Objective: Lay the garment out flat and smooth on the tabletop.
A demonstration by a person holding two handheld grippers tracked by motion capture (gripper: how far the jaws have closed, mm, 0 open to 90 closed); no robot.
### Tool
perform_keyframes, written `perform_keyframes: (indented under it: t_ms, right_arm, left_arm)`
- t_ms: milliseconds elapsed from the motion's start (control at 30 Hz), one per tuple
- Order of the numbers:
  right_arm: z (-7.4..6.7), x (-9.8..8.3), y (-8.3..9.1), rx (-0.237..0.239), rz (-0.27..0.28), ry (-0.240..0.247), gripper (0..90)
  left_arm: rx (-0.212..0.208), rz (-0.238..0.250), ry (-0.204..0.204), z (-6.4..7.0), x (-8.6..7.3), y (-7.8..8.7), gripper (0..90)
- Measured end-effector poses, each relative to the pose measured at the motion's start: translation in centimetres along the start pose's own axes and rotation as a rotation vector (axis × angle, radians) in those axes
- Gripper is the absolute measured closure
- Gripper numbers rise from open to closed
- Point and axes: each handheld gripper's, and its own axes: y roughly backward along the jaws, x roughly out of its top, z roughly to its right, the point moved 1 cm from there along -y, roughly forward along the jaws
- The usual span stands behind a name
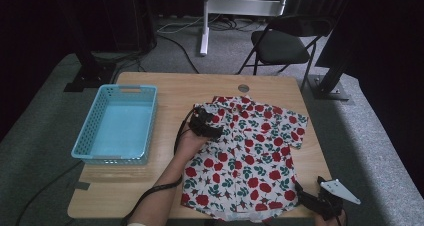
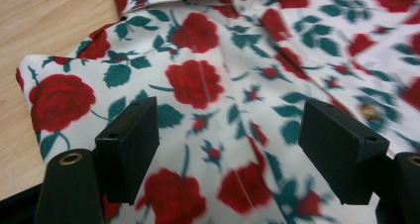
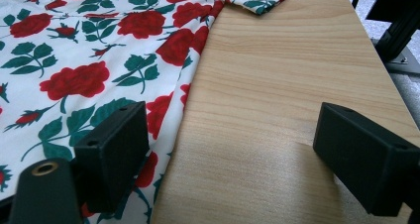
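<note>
Now left tongs (image 1: 206,122) gape over the shirt (image 1: 245,156); right tongs (image 1: 320,202) gape, empty, at its hem corner.

Shirt (image 2: 237,110) print blurred at right; right tongs (image 1: 320,203) cut off by bottom edge.

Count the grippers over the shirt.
2. The left gripper is over the shirt's left shoulder, jaws open; the right gripper sits at its bottom right hem, jaws open above the edge.

Left tool (image 1: 204,122) jaws apart, forearm reaching forward; right tool (image 1: 320,198) jaws wide, low at right
</note>
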Motion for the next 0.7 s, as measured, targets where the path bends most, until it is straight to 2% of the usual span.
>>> perform_keyframes:
  t_ms: [100, 133, 200, 233, 267, 333, 400, 467, 700]
  right_arm:
    - [0.0, 0.0, 0.0, 0.003, 0.0, 0.001, 13.5]
    - [0.0, 0.0, 0.0, 0.004, 0.0, 0.001, 13.5]
    - [0.0, 0.0, 0.0, 0.004, 0.0, 0.004, 13.5]
    - [0.0, 0.0, 0.0, 0.005, 0.0, 0.003, 13.5]
    - [0.0, 0.0, 0.0, 0.007, 0.0, 0.003, 13.5]
    - [0.0, 0.0, 0.0, 0.008, 0.001, 0.005, 13.5]
    - [0.0, 0.0, 0.0, 0.008, 0.0, 0.004, 13.5]
    - [0.0, 0.0, 0.0, 0.009, 0.002, 0.006, 13.5]
    - [0.0, 0.0, 0.0, 0.009, 0.002, 0.006, 13.5]
  left_arm:
    - [0.005, 0.005, 0.017, 0.1, 0.3, -0.5, 24.5]
    - [0.018, 0.009, 0.005, 0.3, 0.4, -0.7, 25.0]
    - [0.063, -0.007, -0.044, 0.7, 0.4, -1.1, 34.8]
    - [0.089, -0.016, -0.049, 0.8, 0.3, -1.4, 35.4]
    - [0.094, -0.032, -0.048, 0.7, 0.2, -1.6, 35.4]
    - [0.063, -0.031, -0.018, 0.5, -0.1, -2.0, 35.5]
    - [0.049, -0.036, 0.005, 0.3, -0.1, -2.0, 35.7]
    - [0.024, -0.026, 0.019, 0.1, -0.2, -2.0, 39.9]
    - [0.051, -0.008, 0.057, -0.7, -0.4, -1.8, 63.3]
